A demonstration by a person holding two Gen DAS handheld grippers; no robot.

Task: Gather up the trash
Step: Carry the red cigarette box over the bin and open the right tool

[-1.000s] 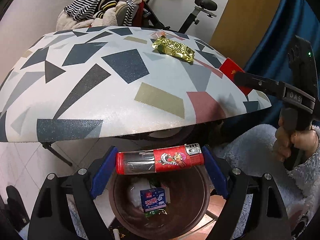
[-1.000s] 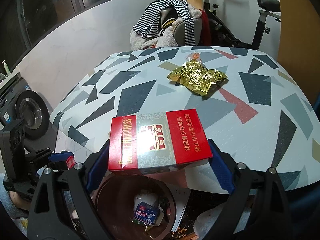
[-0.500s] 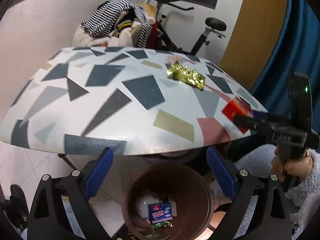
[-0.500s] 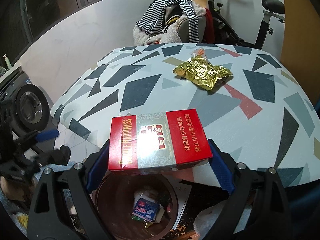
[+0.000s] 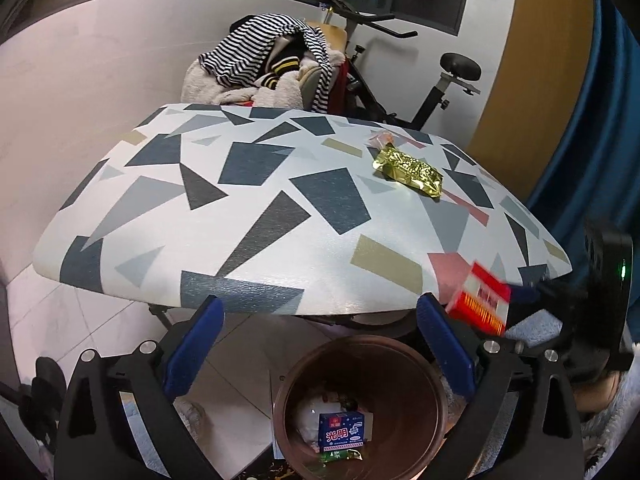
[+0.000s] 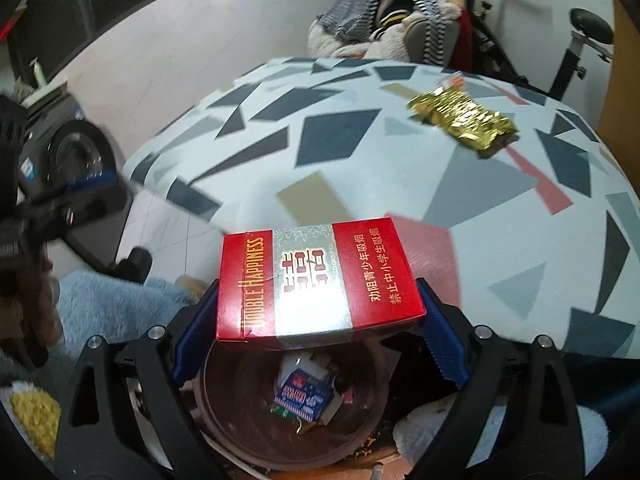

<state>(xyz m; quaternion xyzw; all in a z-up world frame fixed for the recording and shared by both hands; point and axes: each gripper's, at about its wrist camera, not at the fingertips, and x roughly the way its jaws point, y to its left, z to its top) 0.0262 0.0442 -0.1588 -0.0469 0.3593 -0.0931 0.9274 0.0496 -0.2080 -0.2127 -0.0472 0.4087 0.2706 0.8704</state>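
My right gripper (image 6: 320, 332) is shut on a red cigarette box (image 6: 316, 278) and holds it right above the brown trash bin (image 6: 240, 420). The box (image 5: 480, 300) and right gripper also show at the right in the left wrist view. My left gripper (image 5: 320, 344) is open and empty above the bin (image 5: 400, 356). The bin holds a blue carton (image 5: 343, 432) and other scraps. A gold foil wrapper (image 5: 408, 172) and a small clear wrapper (image 5: 382, 138) lie on the far right of the patterned table (image 5: 240, 208).
A chair piled with striped clothes (image 5: 272, 64) and an exercise bike (image 5: 440, 80) stand behind the table. A blue curtain (image 5: 592, 140) hangs at the right. A washing machine (image 6: 76, 152) stands at the left. Fluffy blue fabric (image 6: 112, 304) lies near the bin.
My left gripper opened and let the red lighter drop, then lifted away from the bin. My right gripper carried the cigarette box from over the table edge to above the bin.
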